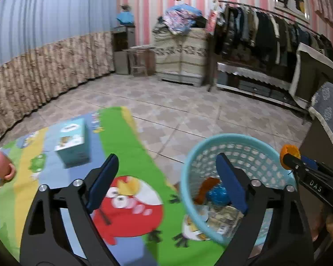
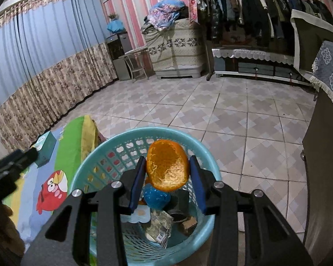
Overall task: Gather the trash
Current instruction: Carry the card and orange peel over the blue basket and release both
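A light-blue plastic basket (image 2: 93, 161) stands on the floor at the edge of a cartoon mat and holds several pieces of trash, among them a blue ball-like wrapper (image 2: 156, 196). My right gripper (image 2: 167, 166) is shut on an orange peel (image 2: 167, 166) and holds it over the basket's opening. In the left wrist view the right gripper (image 1: 287, 155) comes in from the right with the peel (image 1: 289, 150) above the basket rim (image 1: 211, 141). My left gripper (image 1: 166, 166) is open and empty above the mat, beside the basket.
A light-blue carton (image 1: 72, 141) lies on the colourful mat (image 1: 126, 155). A pink object (image 1: 0, 164) sits at the mat's left edge. Tiled floor (image 2: 233, 115), curtains, a clothes rack (image 2: 255, 11) and a dark cabinet (image 2: 322, 177) on the right surround the area.
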Motion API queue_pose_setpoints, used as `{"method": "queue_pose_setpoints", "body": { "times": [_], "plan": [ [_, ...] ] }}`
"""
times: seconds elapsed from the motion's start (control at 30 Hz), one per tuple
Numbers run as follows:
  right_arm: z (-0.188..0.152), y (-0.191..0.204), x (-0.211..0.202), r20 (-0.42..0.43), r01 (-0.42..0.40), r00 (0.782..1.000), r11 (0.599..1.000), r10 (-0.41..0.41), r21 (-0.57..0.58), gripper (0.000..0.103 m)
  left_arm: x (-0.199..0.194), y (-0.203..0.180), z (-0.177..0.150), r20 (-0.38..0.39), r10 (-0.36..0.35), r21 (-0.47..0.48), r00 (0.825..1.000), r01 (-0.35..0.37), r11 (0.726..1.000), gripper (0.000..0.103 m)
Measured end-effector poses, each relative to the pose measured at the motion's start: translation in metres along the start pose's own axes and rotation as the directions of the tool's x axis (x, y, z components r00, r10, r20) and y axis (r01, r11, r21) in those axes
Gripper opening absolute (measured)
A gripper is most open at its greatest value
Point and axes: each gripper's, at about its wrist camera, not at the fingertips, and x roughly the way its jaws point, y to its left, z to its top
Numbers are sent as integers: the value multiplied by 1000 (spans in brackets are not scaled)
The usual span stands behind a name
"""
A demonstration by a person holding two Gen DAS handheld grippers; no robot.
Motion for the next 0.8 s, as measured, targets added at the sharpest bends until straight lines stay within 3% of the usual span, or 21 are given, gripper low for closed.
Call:
{"method": "queue_pose_setpoints", "body": {
  "times": [0.17, 0.2, 0.23, 0.27, 0.37, 0.43, 0.8],
  "plan": [
    [-2, 14, 10, -18, -25, 1000, 999, 25, -29, 43, -30, 23, -5, 53, 100, 1, 994, -100, 995, 97],
    [-3, 18, 12, -24, -35, 999, 999, 34, -37, 50, -36, 29, -6, 57, 111, -9, 992, -111, 994, 97],
    [-3, 20, 13, -24, -35, 999, 999, 34, -41, 69, -41, 35, -7, 57, 117, -21, 991, -116, 993, 97],
    [-5, 24, 13, -13, -24, 1000, 999, 24, -49, 76, -48, 42, -9, 53, 122, -40, 991, -119, 992, 97],
    [-5, 31, 11, -9, -27, 1000, 997, 26, -74, 82, -65, 58, -15, 45, 140, -71, 989, -137, 988, 97],
    [-7, 34, 8, 2, -23, 1000, 997, 23, -77, 95, -73, 65, -19, 44, 154, -80, 987, -150, 985, 97],
    [-24, 61, -34, 43, -68, 996, 987, 75, -144, 98, -131, 102, -55, 59, 232, -159, 971, -220, 962, 97]
  ]
}}
